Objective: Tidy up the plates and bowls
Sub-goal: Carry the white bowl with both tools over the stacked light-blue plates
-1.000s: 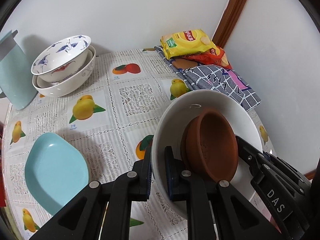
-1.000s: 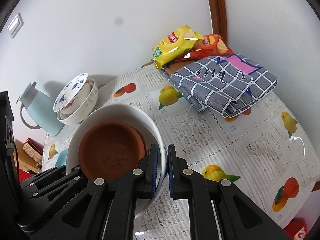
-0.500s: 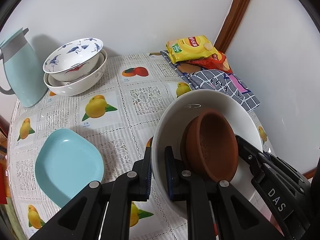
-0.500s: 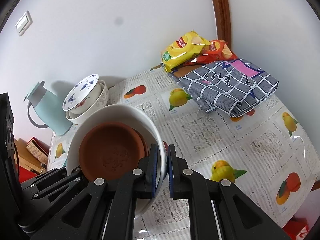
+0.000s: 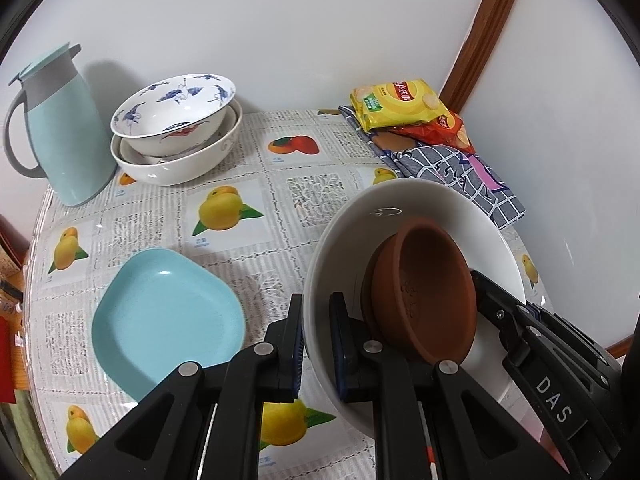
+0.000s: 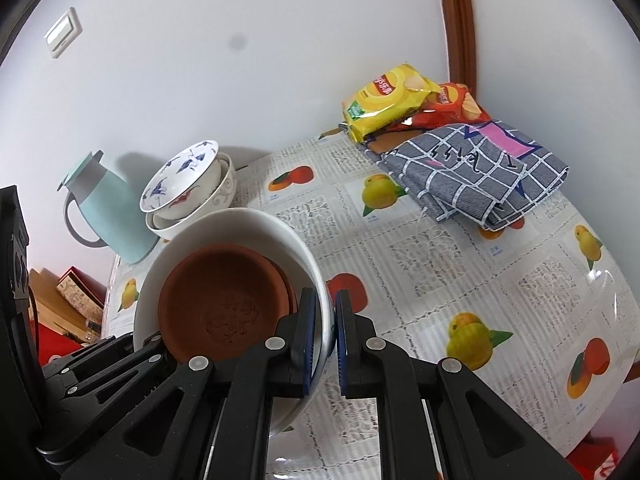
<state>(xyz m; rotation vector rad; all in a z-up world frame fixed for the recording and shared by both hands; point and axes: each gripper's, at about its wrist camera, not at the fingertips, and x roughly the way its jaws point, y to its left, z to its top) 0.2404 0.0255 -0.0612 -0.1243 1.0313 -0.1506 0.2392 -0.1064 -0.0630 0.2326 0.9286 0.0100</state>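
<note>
A large white bowl [image 5: 404, 208] [image 6: 244, 226] hangs above the table with a brown clay dish [image 5: 424, 288] [image 6: 224, 304] lying inside it. My left gripper [image 5: 316, 336] is shut on the bowl's left rim. My right gripper [image 6: 326, 336] is shut on the opposite rim. A light blue plate [image 5: 168, 312] lies on the table to the left of the bowl. At the back left stands a stack of white bowls [image 5: 176, 140] [image 6: 192, 192], the top one painted with blue birds.
A pale blue jug [image 5: 60, 128] [image 6: 104, 216] stands at the back left. Yellow and red snack bags [image 5: 404, 108] [image 6: 392, 96] and a folded checked cloth [image 5: 460, 172] [image 6: 476, 172] lie at the back right. The round table's fruit-print cover [image 5: 240, 208] [image 6: 440, 280] fills the middle.
Both grippers have drawn back with the white bowl held between them. More of the table's left side, the whole jug and the blue plate have come into view.
</note>
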